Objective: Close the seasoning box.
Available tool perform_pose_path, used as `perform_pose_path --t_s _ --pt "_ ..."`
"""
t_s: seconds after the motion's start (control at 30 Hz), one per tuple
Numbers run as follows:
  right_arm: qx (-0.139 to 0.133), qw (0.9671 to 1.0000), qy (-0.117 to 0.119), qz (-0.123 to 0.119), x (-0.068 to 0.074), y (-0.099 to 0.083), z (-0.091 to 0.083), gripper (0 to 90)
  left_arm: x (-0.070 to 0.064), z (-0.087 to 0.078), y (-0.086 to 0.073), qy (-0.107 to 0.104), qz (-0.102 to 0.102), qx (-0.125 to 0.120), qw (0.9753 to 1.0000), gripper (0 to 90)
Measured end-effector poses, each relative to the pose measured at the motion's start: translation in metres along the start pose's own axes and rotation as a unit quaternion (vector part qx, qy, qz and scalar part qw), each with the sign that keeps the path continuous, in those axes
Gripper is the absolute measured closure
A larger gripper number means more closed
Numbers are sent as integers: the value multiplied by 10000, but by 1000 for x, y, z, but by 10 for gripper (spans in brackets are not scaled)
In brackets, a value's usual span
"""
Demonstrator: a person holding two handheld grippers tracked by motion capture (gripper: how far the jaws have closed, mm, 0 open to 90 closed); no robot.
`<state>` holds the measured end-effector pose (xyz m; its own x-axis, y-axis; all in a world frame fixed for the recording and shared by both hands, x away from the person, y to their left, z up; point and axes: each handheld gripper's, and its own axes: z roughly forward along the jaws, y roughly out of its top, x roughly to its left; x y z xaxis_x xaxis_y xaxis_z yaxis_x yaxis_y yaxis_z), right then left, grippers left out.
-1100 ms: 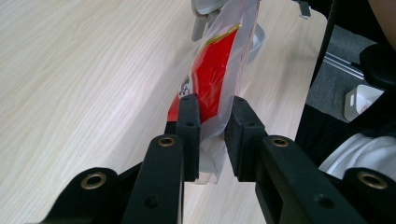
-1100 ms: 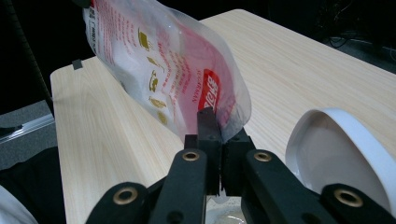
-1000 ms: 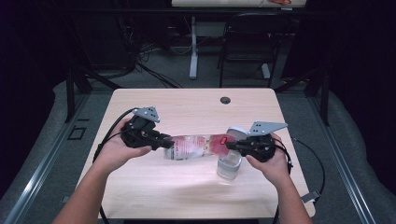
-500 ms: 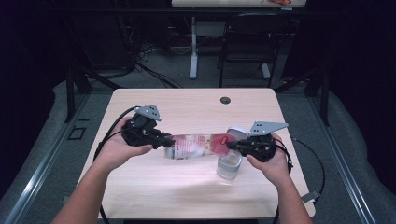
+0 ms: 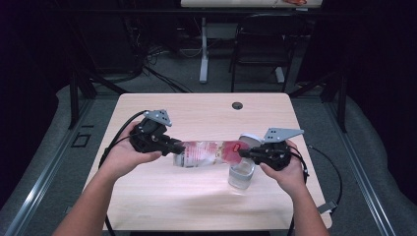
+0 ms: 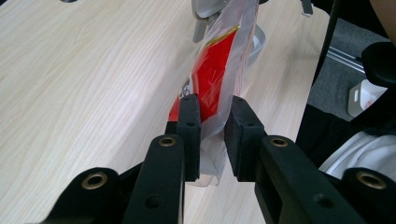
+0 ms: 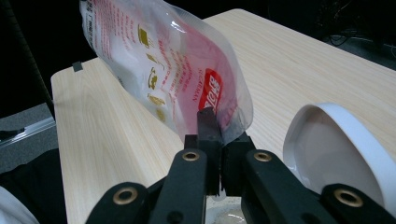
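A clear plastic pouch (image 5: pixel 209 151) with red and white print hangs stretched between my two grippers above the table. My left gripper (image 5: pixel 173 146) is shut on its left end; in the left gripper view the pouch (image 6: pixel 212 79) sits pinched between the jaws of that gripper (image 6: pixel 211 135). My right gripper (image 5: pixel 244 154) is shut on the right end; in the right gripper view the pouch (image 7: pixel 173 65) rises from the clamped jaws of that gripper (image 7: pixel 219 135). A clear glass (image 5: pixel 241 173) stands just under the right gripper, with a white bowl (image 7: pixel 336 149) beside it.
The light wooden table (image 5: pixel 167 196) has a round cable hole (image 5: pixel 237 105) near its far edge. A black chair (image 5: pixel 260 44) and a desk leg (image 5: pixel 203 44) stand beyond the table. Cables trail off both sides of the table.
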<state>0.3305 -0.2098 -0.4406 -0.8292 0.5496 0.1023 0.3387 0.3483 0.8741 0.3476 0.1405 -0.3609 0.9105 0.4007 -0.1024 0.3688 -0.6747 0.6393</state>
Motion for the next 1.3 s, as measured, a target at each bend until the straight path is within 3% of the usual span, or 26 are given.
perform_pose_path --t_s 1.3 --pt "82 9999 -108 16 -2 -4 -3 889 -8 -3 23 38 203 155 9997 779"
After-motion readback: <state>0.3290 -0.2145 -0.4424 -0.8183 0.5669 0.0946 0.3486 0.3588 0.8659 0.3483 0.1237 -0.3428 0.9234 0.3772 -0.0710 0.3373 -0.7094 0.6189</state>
